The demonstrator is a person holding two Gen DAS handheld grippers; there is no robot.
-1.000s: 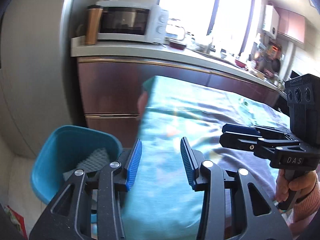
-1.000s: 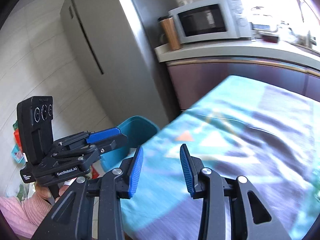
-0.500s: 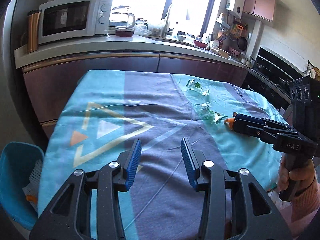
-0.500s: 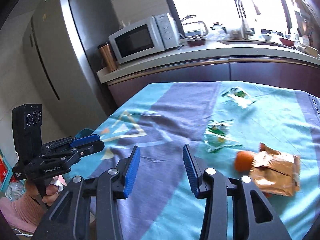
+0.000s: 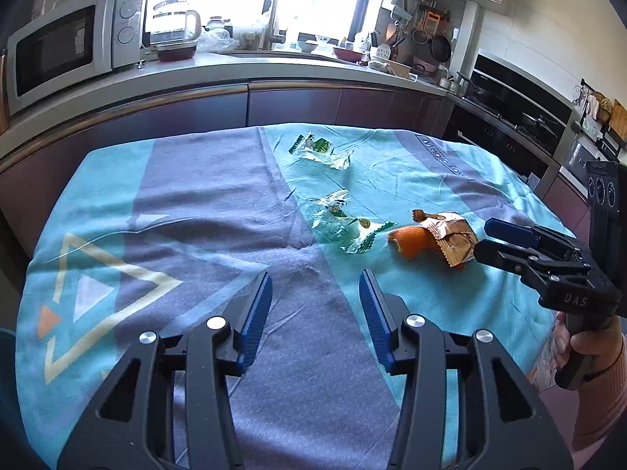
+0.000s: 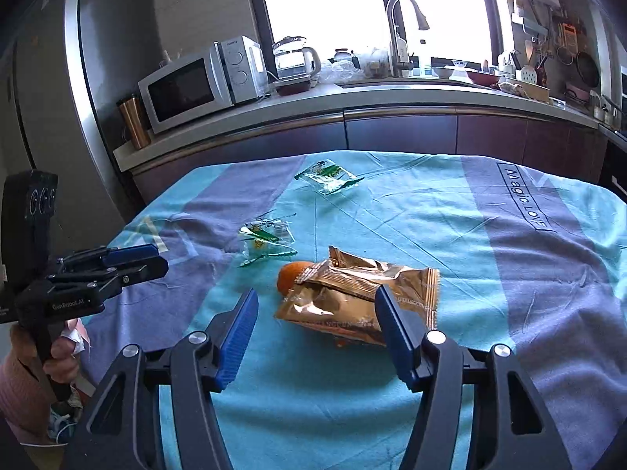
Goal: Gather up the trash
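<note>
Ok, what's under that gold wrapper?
An orange peel pokes out from under the gold wrapper, on the far-left side. How far it reaches underneath is hidden.

A microwave (image 6: 196, 82), kettle (image 6: 296, 58) and copper tumbler (image 6: 135, 121) stand on the tabletop (image 6: 313, 100) beside a fridge (image 6: 58, 90).

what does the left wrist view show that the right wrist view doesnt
Only the left wrist view shows the black oven along the right wall and the orange triangle print on the cloth. Only the right wrist view shows the steel fridge, the copper tumbler and the "Magic LOVE" lettering legibly. Both show the gold wrapper lying over the orange peel, two clear green wrappers, the microwave, and both tools open.
</note>
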